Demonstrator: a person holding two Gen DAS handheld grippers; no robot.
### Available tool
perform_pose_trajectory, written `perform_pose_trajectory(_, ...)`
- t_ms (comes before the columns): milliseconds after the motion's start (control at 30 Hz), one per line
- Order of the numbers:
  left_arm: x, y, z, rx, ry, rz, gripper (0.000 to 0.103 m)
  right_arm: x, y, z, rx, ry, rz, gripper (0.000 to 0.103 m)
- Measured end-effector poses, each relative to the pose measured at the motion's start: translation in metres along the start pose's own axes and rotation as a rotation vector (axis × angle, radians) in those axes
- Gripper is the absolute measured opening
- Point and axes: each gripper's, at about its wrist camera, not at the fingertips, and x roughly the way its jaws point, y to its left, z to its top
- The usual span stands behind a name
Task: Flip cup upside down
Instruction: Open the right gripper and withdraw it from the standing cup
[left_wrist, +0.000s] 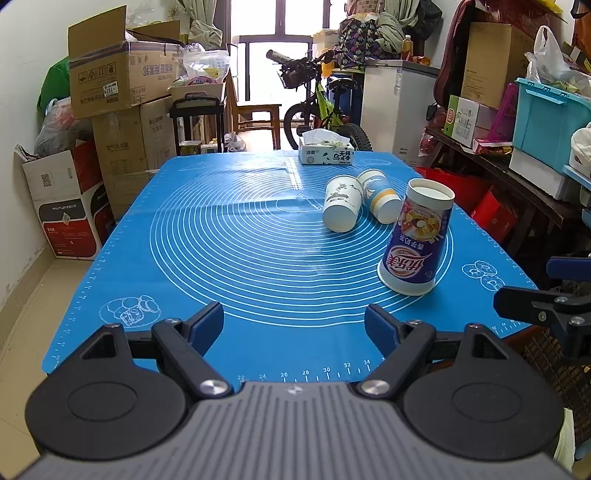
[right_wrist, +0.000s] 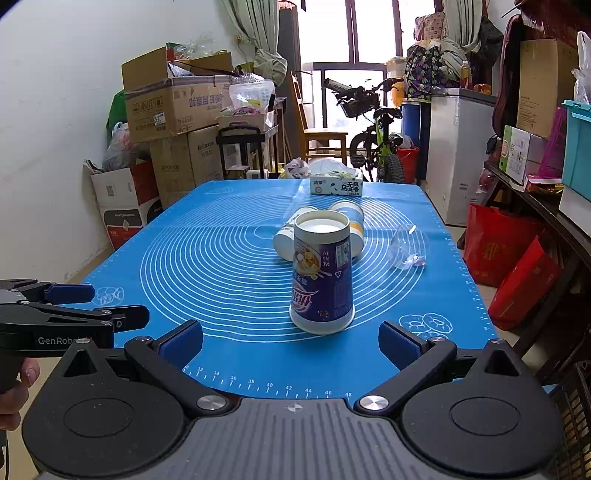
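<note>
A tall purple paper cup (right_wrist: 322, 275) stands on a desk covered by a blue baking mat (right_wrist: 221, 266), near the front edge and a little to the right of the middle. It already sits upside down: its wide rim rests on the mat and its narrower white base faces the ceiling. Just behind it, two smaller paper cups (left_wrist: 341, 208) lie on their sides, touching each other, and a tissue box (right_wrist: 336, 183) sits at the far edge of the mat. A crumpled bit of clear plastic (right_wrist: 408, 249) lies to the right of the cups. The purple cup looks light, thin-walled and easy to dent, with a smooth printed skin that could slip, so a gentle squeeze across its middle, where the wall is still fairly stiff, seems the safest hold; a hard pinch near the open rim would likely crush it. Being empty and tall, it could also tip at a light nudge. The right gripper (right_wrist: 291, 345) hovers low just in front of the cup, level and pointed straight at it, its blue-padded fingers (right_wrist: 181, 343) spread wide apart and holding nothing, the cup lined up with the gap between them. The left gripper (left_wrist: 293, 325) hangs beside it to the left, over the bare front part of the mat, well apart from the cup, its fingers likewise spread and empty. A person's hand (right_wrist: 14, 384) grips the left gripper's handle.
</note>
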Motion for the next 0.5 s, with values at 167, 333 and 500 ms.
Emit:
perform_pose_trajectory(167,0.0005,-0.0004,0.0,0.0,0.002,0.0,0.083,-0.0001,0.0001,0.0,0.0,0.0,0.001,0.103)
perform_pose_trajectory(333,0.0012,-0.0016,-0.0016,0.001,0.005,-0.003,0.083,-0.0003,0.0001,0.0,0.0,0.001,0.0,0.103)
perform_pose_trajectory(500,0.0013,-0.0017,-0.0016,0.0,0.006,-0.003,0.083,-0.0001,0.0005,0.0001,-0.002,0.001,0.0,0.103)
